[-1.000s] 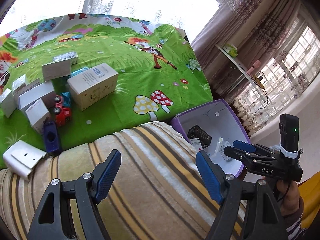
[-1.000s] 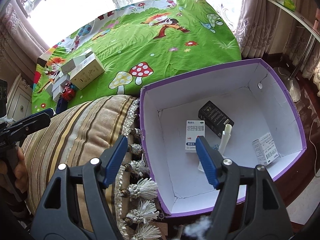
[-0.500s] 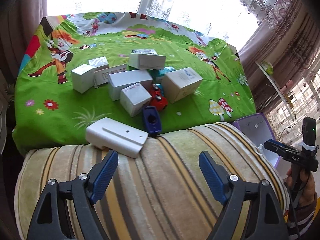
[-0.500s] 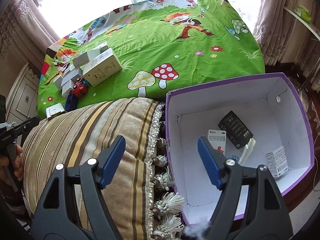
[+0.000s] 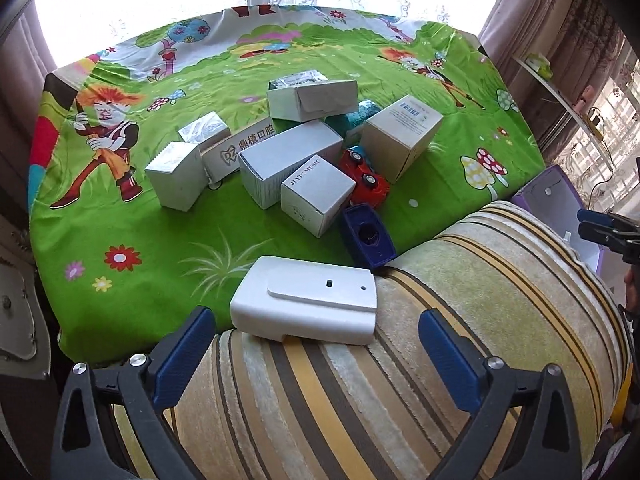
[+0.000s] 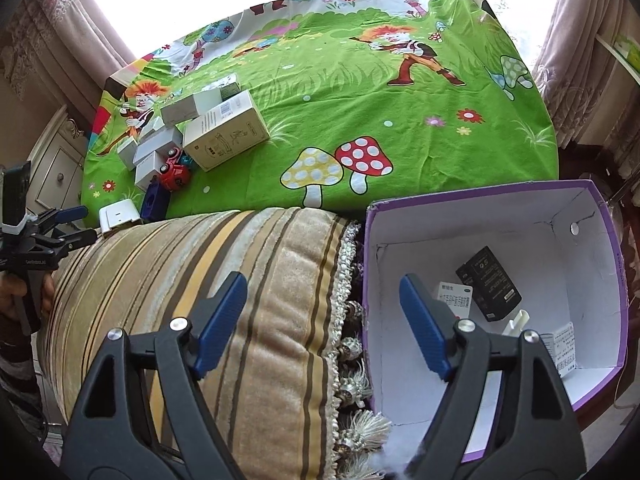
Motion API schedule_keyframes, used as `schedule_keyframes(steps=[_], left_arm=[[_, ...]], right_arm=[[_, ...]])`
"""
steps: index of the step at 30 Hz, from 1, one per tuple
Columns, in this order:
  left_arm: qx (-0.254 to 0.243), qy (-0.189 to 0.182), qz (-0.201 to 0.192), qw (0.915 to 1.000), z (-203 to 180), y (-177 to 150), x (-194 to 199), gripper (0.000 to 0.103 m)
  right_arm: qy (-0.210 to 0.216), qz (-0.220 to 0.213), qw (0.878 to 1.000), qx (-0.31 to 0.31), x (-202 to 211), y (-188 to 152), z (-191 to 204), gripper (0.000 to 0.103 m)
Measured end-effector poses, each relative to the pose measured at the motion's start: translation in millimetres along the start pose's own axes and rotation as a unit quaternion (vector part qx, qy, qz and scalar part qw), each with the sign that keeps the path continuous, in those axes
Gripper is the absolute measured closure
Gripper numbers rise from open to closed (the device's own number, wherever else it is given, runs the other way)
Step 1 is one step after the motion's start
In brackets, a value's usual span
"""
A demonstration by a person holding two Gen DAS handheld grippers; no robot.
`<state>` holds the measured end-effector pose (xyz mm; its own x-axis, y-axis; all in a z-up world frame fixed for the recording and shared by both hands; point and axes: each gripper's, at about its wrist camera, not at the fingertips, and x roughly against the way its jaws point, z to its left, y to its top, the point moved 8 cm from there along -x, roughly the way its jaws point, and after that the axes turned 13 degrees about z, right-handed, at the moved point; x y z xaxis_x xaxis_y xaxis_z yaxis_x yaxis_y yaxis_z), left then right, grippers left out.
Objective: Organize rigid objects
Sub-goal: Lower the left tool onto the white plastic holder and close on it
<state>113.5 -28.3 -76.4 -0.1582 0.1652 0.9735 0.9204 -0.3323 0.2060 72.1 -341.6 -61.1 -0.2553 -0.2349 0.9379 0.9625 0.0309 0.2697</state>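
Green cartoon cloth, sorting only begun

Green cartoon cloth [image 5: 248, 240] on the desk carries most items: white device [image 5: 306, 304], "JI YIN MUSIC" carton [image 5: 318, 196], red toy car [image 5: 366, 182]. Purple box [image 6: 600, 216] holds only a few packs. Left claw [image 5: 316, 356] has just opened wide, empty; right claw [image 6: 324, 320] also opening, empty.

Both grippers, the left gripper [image 5: 316, 354] and the right gripper [image 6: 322, 324], have black plastic arms, ribbed blue finger pads [image 6: 218, 322] and silver screws; a dark striped sleeve [image 6: 12, 364] covers the left wrist.
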Motion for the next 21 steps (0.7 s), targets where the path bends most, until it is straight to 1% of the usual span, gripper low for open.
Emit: schedule_keyframes(steps=[1, 3, 5, 11, 15, 18, 21], left_arm=[[-0.002, 0.003, 0.006, 1.0, 1.5, 2.1, -3.1, 0.0], [-0.013, -0.003, 0.019, 0.9997, 0.6, 5.1, -9.4, 0.0], [-0.018, -0.001, 0.03, 0.9994, 1.3, 7.1, -15.9, 0.0], [-0.032, -0.011, 0.051, 0.9981, 2.7, 13.9, -29.4, 0.0], [-0.017, -0.023, 0.069, 0.9972, 12.3, 17.6, -41.1, 0.0], [-0.018, -0.035, 0.07, 0.9968, 14.4, 17.7, -43.0, 0.001], [-0.018, -0.043, 0.073, 0.9962, 14.1, 16.3, -45.0, 0.007]], right_arm=[[0.001, 0.003, 1.0, 0.002, -0.9, 2.8, 3.8, 0.019], [0.005, 0.006, 1.0, 0.014, -3.2, 8.5, 14.7, 0.019], [0.009, 0.009, 0.999, 0.031, -6.1, 14.0, 28.6, 0.019], [0.02, 0.016, 0.996, 0.084, -15.6, 31.8, 78.3, 0.019], [0.031, 0.026, 0.993, 0.108, -24.7, 41.0, 111.8, 0.019], [0.046, 0.043, 0.991, 0.114, -34.8, 44.2, 133.1, 0.019], [0.049, 0.056, 0.99, 0.12, -46.8, 46.8, 150.2, 0.019]])
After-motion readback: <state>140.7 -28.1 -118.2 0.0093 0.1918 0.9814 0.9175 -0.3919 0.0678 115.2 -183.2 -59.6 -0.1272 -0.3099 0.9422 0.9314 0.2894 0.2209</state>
